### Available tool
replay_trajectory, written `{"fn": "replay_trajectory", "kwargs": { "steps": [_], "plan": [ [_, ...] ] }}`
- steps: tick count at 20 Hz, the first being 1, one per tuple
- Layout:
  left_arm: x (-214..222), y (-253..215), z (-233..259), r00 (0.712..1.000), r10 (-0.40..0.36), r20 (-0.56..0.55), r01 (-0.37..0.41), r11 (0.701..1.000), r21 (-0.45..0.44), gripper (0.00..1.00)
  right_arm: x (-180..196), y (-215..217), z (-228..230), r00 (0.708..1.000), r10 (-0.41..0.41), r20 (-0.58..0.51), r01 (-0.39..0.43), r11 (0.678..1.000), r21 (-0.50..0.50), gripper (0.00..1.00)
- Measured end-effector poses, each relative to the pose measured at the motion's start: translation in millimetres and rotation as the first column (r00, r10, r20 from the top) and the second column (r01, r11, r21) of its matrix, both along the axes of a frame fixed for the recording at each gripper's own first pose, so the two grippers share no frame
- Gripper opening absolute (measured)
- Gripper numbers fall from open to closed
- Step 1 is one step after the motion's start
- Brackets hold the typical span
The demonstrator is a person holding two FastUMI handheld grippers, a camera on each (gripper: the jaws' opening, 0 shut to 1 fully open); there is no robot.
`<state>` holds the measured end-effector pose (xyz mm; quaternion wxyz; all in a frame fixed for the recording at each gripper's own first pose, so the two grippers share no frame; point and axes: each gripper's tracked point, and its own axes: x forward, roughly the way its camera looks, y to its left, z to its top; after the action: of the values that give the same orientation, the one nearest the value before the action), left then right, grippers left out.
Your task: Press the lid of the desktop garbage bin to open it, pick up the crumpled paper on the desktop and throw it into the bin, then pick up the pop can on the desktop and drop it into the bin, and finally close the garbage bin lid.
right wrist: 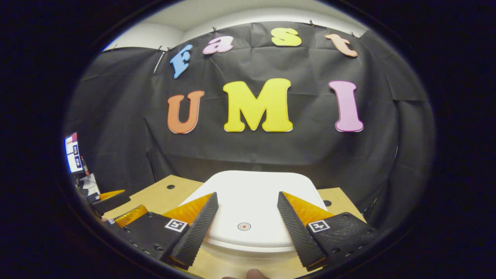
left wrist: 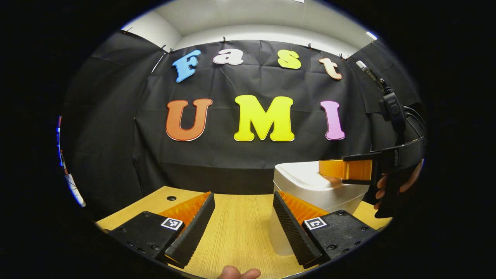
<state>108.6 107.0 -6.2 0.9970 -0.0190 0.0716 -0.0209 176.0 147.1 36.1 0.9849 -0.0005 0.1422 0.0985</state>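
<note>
while the white bin [right wrist: 248, 201] sits on the wooden bench [right wrist: 162, 193] with its lid [right wrist: 252, 186] down flat, the right claw [right wrist: 245, 228] hangs just above that lid, fingers spread wide with nothing between them. in the right gripper view the fingers frame the lid's near edge, and a small round red-ringed mark [right wrist: 244, 226] on the lid lies between the two tips. in the left gripper view the left claw [left wrist: 243, 224] is also spread and empty, low over bare bench [left wrist: 236, 228] to the left of the bin [left wrist: 310, 193], its right finger [left wrist: 290, 224] passing in front of the bin's lower left side. farther off in that view the right claw [left wrist: 345, 170] reaches in over the bin's lid from the right, held by a hand [left wrist: 391, 186] whose fingers curl around the dark handle. in the right gripper view the left claw [right wrist: 116, 205] shows well left of the bin, beyond the lid's edge. two small dark holes [right wrist: 171, 186] in the bench flank the bin's back. whether the right claw's tips touch the lid cannot be told.
</note>
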Motion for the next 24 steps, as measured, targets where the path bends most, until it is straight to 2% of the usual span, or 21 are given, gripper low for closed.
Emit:
{"fn": "replay_trajectory", "kwargs": {
  "steps": [4,9,13,16,18,20,24],
  "plan": [
    [-2.0,0.6,-1.9,1.000,0.007,-0.001,-0.007,1.000,0.012,0.98,-2.9,3.1,-6.9,0.996,-0.002,0.090,0.005,0.999,-0.041,0.97],
    [-6.1,-6.5,3.7,1.000,0.004,0.018,-0.004,1.000,0.008,0.97,-1.7,3.2,-7.4,0.994,0.000,0.109,0.004,0.999,-0.033,0.98],
    [-14.9,-4.7,3.6,0.999,0.031,0.026,-0.031,0.999,-0.027,0.97,-0.9,4.4,7.4,0.973,-0.010,0.232,0.011,1.000,-0.001,0.97],
    [-22.2,-1.3,-1.3,0.999,0.052,0.003,-0.052,0.998,-0.038,0.98,-1.1,0.5,7.9,0.976,-0.033,0.217,0.028,0.999,0.023,0.95],
    [-24.6,2.8,4.0,0.997,0.072,0.012,-0.072,0.997,-0.027,0.98,-3.1,0.0,-1.0,0.985,-0.042,0.170,0.034,0.998,0.052,0.96],
    [-27.3,0.4,9.2,0.997,0.075,0.027,-0.074,0.997,-0.023,0.97,-3.0,-0.6,-3.0,0.984,-0.042,0.171,0.036,0.999,0.038,0.99],
    [-26.3,-6.9,12.6,0.998,0.061,0.035,-0.061,0.998,-0.024,0.97,-5.5,0.9,-12.3,0.995,-0.003,0.096,0.005,1.000,-0.026,0.99]
  ]
}}
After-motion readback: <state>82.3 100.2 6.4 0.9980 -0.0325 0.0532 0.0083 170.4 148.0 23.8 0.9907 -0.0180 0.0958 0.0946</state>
